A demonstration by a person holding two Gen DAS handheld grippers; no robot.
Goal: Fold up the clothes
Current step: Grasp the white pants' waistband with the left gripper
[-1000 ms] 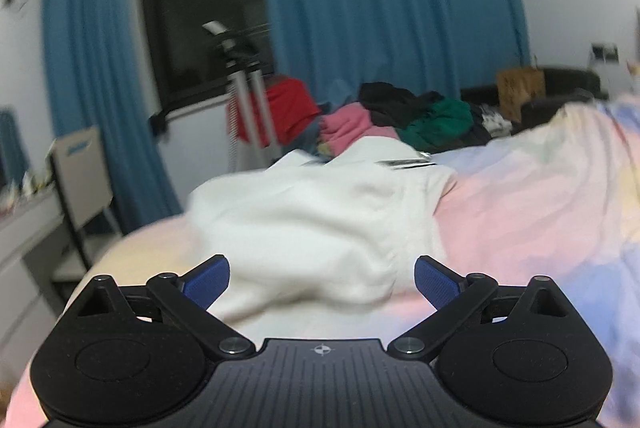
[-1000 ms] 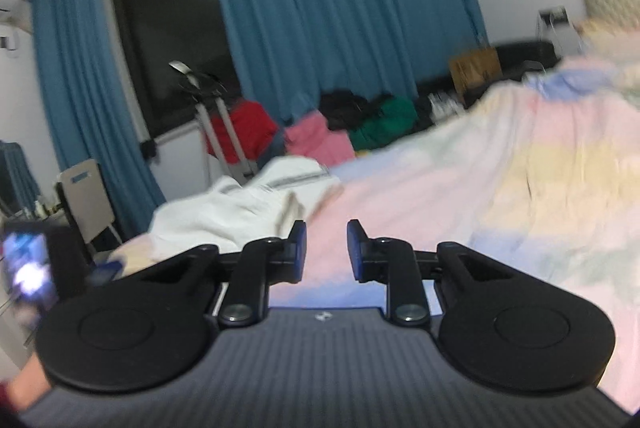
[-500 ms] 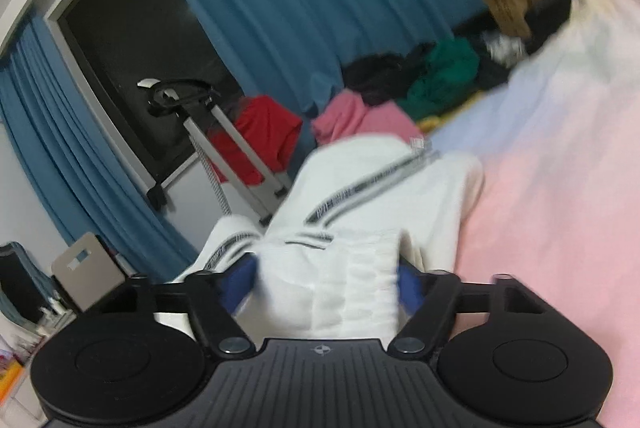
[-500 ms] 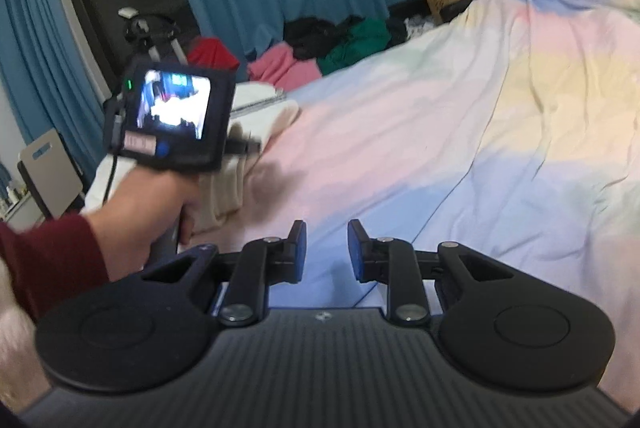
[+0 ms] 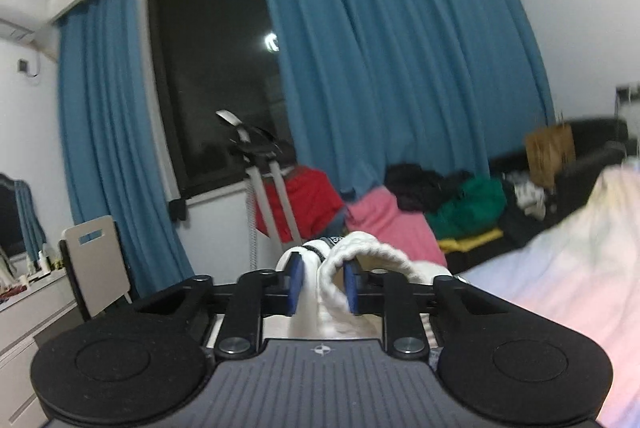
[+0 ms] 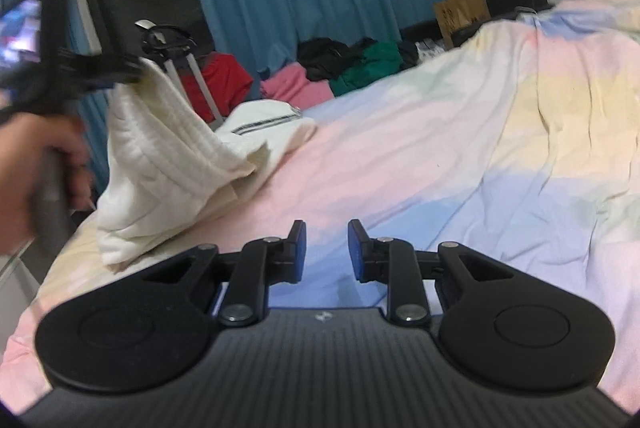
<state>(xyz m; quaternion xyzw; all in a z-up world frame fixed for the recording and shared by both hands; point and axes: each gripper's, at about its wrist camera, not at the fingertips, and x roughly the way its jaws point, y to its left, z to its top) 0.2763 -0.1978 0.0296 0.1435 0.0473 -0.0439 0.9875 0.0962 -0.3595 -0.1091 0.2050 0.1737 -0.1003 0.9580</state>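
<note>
A white ribbed garment with a black-and-white stripe lies at the left end of the pastel bedspread. My left gripper is shut on its ribbed edge and holds it lifted off the bed; in the right wrist view that gripper is at the upper left with the cloth hanging down from it. My right gripper is low over the bedspread, right of the garment, jaws narrowly apart with nothing between them.
A pile of red, pink, black and green clothes lies past the bed's far end by blue curtains. A white stand is at the window. A chair and a white dresser stand left.
My left gripper has closed on the garment's ribbed edge and lifted it up off the bed. My right gripper has stayed low over the bedspread, its jaw gap unchanged.
</note>
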